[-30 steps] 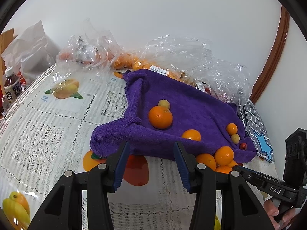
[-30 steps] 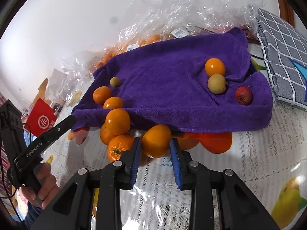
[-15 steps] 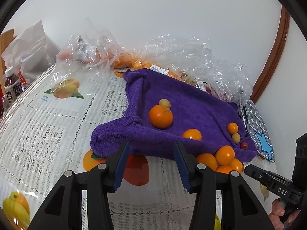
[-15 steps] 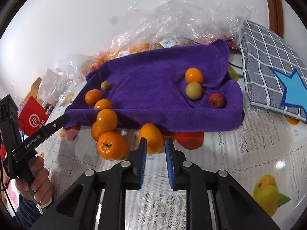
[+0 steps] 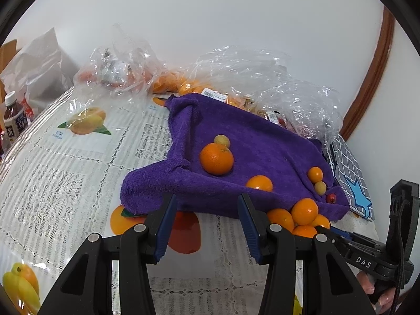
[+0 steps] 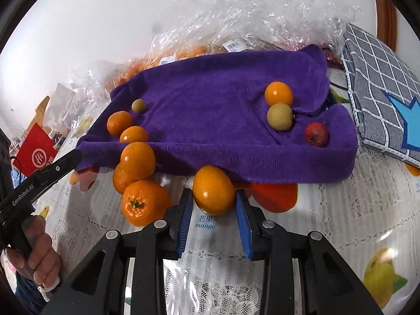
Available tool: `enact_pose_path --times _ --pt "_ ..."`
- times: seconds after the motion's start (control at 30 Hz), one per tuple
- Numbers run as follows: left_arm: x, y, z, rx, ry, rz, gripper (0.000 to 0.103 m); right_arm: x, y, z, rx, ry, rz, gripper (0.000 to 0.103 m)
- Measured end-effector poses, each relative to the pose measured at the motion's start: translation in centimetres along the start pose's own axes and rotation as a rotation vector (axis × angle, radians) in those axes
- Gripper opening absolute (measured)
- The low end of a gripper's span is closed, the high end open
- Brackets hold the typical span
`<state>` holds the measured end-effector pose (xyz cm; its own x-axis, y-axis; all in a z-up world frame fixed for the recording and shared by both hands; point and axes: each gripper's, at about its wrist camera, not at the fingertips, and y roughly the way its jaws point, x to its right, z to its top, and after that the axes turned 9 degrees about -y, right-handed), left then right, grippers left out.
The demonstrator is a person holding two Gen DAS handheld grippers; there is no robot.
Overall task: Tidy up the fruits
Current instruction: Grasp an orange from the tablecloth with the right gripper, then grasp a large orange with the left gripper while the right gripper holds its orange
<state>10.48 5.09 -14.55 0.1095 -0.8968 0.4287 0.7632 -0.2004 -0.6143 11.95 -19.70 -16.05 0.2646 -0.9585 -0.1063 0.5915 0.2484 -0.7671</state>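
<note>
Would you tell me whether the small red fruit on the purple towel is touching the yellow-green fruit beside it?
Apart. The right wrist view shows purple towel between the red fruit and the yellow-green fruit.

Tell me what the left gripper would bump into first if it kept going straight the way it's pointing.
Probably the near folded edge of the purple towel. The left gripper is open with nothing between its fingers, only tablecloth below. Depth is hard to judge; it might touch the tablecloth first.

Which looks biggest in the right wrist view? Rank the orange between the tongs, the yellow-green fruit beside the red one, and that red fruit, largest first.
1. Orange between the tongs, though it is nearest the camera, which inflates it.
2. Yellow-green fruit.
3. Red fruit, only slightly smaller than the yellow-green one.
</note>
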Motion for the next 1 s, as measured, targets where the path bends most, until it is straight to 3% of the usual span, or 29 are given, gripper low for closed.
enact_pose_path --times 0.2,0.33,0.43,0.9,1.0 --pt "1.8 -0.3 -0.9 -0.024 0.103 -0.091 0.046 0.5 -1.9 -0.7 0.056 -0.057 -0.054 0.032" --pt "3.8 0.4 -1.8 -0.095 0.188 -0.144 0.046 1.9 -3.0 -1.7 0.063 -0.074 -0.101 0.032" --pt "4.7 1.4 -1.9 -0.165 0.167 -0.185 0.046 2.8 -3.4 -2.4 0.065 -0.08 -0.121 0.032" --pt "7.0 4.1 -1.7 -0.25 0.212 -0.087 0.044 4.6 -4.0 -2.8 0.095 -0.033 -0.059 0.032" --pt "6.8 4.3 -1.5 -0.257 0.204 -0.101 0.04 4.4 -4.0 -2.8 0.095 -0.04 -0.061 0.032"
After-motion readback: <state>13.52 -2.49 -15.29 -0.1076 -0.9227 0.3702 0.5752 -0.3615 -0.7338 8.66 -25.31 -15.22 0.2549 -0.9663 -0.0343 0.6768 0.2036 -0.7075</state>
